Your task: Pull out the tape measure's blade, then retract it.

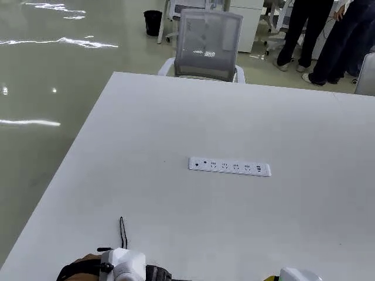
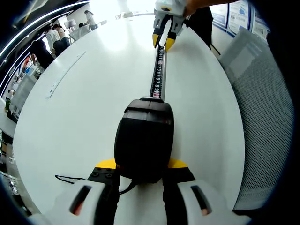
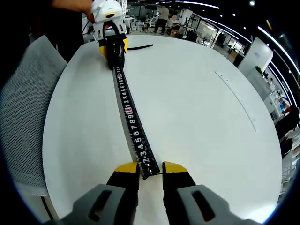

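We see a black tape measure case (image 2: 144, 140) and its blade (image 3: 133, 129), black with white numerals and a few red marks. The left gripper (image 2: 143, 165) and the right gripper (image 3: 150, 168) are both white-bodied, with black fingers (image 3: 126, 168) tipped in yellow. The counter (image 1: 234, 117) is plain white, as is the power strip (image 1: 229, 167); a thin cord (image 1: 122, 231) is black. We also note a grey mesh chair (image 1: 208, 44), a black bin (image 1: 153, 22) and a glossy pale green floor (image 1: 53, 70).

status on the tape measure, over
Left gripper clamped on tape measure case. Right gripper pinching blade tip, blade out along table. Power strip well aside.
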Demonstrator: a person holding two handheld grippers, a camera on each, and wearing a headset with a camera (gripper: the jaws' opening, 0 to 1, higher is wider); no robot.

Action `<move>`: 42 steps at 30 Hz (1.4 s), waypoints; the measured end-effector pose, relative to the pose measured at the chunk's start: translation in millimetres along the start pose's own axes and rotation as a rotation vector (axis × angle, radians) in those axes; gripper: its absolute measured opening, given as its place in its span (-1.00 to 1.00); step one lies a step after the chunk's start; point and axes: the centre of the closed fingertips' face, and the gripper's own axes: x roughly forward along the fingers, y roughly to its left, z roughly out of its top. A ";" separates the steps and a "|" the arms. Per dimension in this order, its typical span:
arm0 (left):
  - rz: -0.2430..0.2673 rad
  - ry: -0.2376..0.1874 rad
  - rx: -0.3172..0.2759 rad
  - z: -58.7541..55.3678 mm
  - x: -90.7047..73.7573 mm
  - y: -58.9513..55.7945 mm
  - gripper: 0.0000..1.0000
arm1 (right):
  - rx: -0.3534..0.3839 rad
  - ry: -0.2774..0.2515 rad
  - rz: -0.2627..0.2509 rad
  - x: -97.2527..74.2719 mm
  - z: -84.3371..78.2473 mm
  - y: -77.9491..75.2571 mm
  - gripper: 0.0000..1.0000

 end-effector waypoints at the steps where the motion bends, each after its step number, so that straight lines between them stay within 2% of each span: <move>1: 0.016 -0.011 -0.038 -1.4 -1.2 3.3 -0.33 | 0.003 0.001 -0.001 0.3 -0.4 -0.4 -0.64; 3: 0.037 -0.047 -0.089 0.1 -6.4 8.7 -0.17 | 0.011 0.002 -0.006 0.2 -0.7 -1.4 -0.63; 5: 0.047 -0.063 -0.142 -1.1 -10.6 11.6 0.13 | 0.019 0.003 -0.017 0.2 -1.6 -3.0 -0.58; 7: 0.060 -0.110 -0.198 0.7 -16.8 14.9 0.33 | 0.035 0.006 -0.032 -2.3 -1.0 -5.1 -0.46; 8: 0.054 -0.127 -0.233 -0.4 -19.7 14.1 0.36 | 0.055 0.005 -0.035 -2.5 -1.8 -5.8 -0.36; 9: 0.055 -0.133 -0.244 -0.1 -22.1 14.0 0.40 | 0.054 0.005 -0.036 -2.6 -2.2 -6.1 -0.29; 12: 0.079 -0.159 -0.288 -3.5 -27.0 17.2 0.58 | 0.085 0.008 -0.040 -3.2 -5.8 -5.7 -0.05; 14: 0.096 -0.187 -0.339 -4.4 -30.2 19.3 0.70 | 0.120 0.002 -0.044 -5.0 -6.8 -5.1 0.13; 16: 0.128 -0.230 -0.388 -3.9 -34.5 24.5 0.85 | 0.194 -0.018 -0.046 -9.4 -5.4 -3.1 0.26; 18: 0.146 -0.257 -0.447 -5.0 -38.7 26.6 0.98 | 0.241 -0.032 -0.076 -14.0 -6.1 -6.5 0.56; 20: 0.166 -0.301 -0.504 -4.4 -45.9 29.1 0.98 | 0.308 -0.063 -0.109 -21.9 -5.7 -10.1 0.84; 21: 0.191 -0.314 -0.519 -6.8 -50.8 31.4 0.98 | 0.336 -0.101 -0.126 -28.0 -3.1 -12.5 0.90; 22: 0.212 -0.317 -0.532 -8.9 -54.0 32.9 0.98 | 0.365 -0.113 -0.154 -33.5 -4.2 -15.1 0.94; 23: 0.220 -0.341 -0.561 -9.0 -58.5 32.0 0.98 | 0.399 -0.149 -0.170 -39.8 -3.5 -15.8 1.00; 25: 0.230 -0.350 -0.581 -12.7 -63.9 30.6 0.98 | 0.429 -0.188 -0.203 -50.4 -4.0 -17.1 1.00; 26: 0.246 -0.352 -0.582 -16.3 -67.8 30.3 0.98 | 0.456 -0.197 -0.249 -59.2 -9.4 -18.8 1.00; 27: 0.258 -0.356 -0.582 -18.8 -70.9 30.2 0.98 | 0.475 -0.227 -0.251 -64.5 -8.7 -16.5 1.00; 28: 0.271 -0.369 -0.598 -21.9 -76.3 30.5 0.98 | 0.513 -0.237 -0.267 -69.9 -14.9 -14.1 1.00; 31: 0.312 -0.413 -0.633 -29.8 -90.0 32.2 0.98 | 0.530 -0.251 -0.298 -86.3 -24.1 -4.5 1.00; 33: 0.343 -0.441 -0.625 -35.6 -99.0 32.1 0.98 | 0.561 -0.275 -0.312 -94.1 -32.1 2.4 1.00; 38: 0.368 -0.428 -0.651 -53.0 -110.2 19.7 0.98 | 0.582 -0.266 -0.335 -107.0 -50.1 22.8 1.00; 40: 0.388 -0.441 -0.644 -56.2 -115.4 15.7 0.98 | 0.579 -0.266 -0.347 -111.1 -52.7 29.2 0.99; 41: 0.412 -0.466 -0.616 -55.5 -121.3 13.7 0.98 | 0.579 -0.266 -0.356 -114.3 -54.6 33.6 0.98; 42: 0.413 -0.464 -0.615 -57.2 -123.1 10.3 0.98 | 0.572 -0.272 -0.360 -115.9 -55.2 36.2 0.95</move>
